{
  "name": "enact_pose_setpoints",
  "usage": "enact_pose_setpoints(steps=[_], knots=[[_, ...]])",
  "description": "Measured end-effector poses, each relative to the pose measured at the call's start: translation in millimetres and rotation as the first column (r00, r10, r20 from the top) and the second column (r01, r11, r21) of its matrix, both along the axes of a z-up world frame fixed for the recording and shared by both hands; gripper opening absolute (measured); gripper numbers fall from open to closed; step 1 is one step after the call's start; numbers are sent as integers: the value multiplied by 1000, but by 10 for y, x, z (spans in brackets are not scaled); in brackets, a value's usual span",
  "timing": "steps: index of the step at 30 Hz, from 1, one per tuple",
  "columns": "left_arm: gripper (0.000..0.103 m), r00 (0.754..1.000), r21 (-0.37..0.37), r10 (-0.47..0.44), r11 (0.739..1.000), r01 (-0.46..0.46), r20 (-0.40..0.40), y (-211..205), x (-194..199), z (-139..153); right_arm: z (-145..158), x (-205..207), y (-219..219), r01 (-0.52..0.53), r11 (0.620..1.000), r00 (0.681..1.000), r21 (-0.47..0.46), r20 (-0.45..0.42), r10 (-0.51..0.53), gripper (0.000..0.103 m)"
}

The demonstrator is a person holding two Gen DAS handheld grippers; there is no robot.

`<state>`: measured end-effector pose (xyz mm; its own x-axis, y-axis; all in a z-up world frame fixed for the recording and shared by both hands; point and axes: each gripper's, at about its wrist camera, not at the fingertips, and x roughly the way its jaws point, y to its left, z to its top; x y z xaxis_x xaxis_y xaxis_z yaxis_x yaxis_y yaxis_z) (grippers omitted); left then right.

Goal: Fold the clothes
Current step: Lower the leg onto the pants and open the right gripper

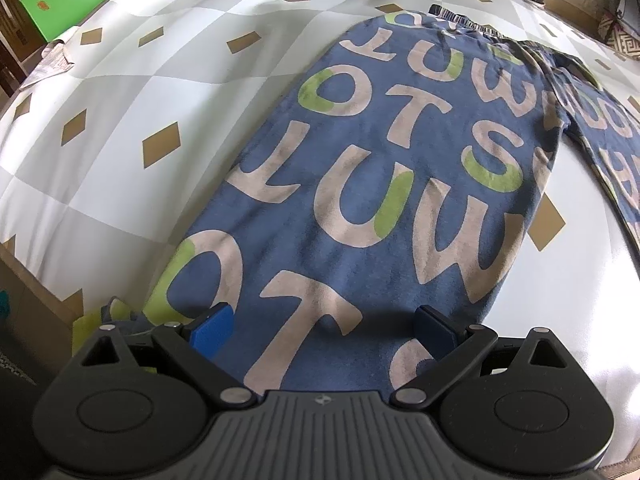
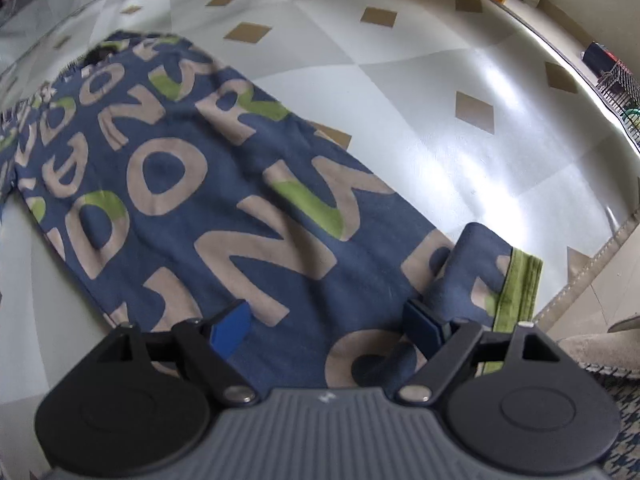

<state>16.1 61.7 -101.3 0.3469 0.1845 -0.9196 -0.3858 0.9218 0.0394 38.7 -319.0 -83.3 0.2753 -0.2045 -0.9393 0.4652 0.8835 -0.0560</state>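
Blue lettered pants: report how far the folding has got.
Done: the blue lettered pants lie spread flat on the checked bed cover, legs apart. In hand: nothing gripped; the left gripper and right gripper hang open over the leg ends, near the green cuff. Left: every fold, no fold shows.

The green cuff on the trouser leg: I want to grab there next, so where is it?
In the right wrist view the green cuff lies low on the right, just outside the open right gripper, near the table edge.

Trousers' (image 1: 372, 184) second leg cut off at right edge, far waistband (image 2: 80, 64) blurred
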Motion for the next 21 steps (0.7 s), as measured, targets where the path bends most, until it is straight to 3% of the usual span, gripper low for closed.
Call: enact_pose_setpoints(steps=[10, 21], knots=[[98, 999, -6, -49, 999, 49, -9, -24, -29, -6, -18, -134, -120, 100, 994, 995, 33, -28, -99, 87], [103, 998, -18, -56, 998, 56, -35, 6, -66, -24, -11, -158, -98, 99, 995, 994, 22, -48, -98, 90]])
